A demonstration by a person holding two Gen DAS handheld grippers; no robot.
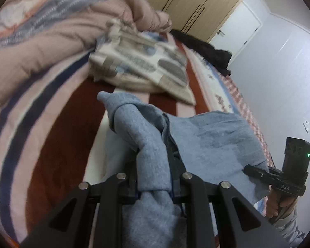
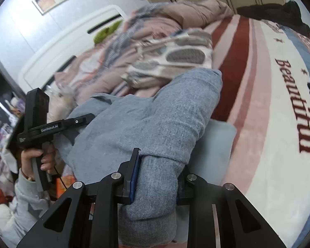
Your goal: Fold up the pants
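Both wrist views closely overlook the bed (image 1: 51, 124).

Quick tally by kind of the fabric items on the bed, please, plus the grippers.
Pants: 1
Quilt: 1
Patterned pillow: 1
Black garment: 1
Striped blanket: 1
Grippers: 2, left and right, both shut on the pants
Total: 7

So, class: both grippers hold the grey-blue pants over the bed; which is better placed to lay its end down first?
Probably right gripper: its bunch of the pants hangs nearer open blanket.
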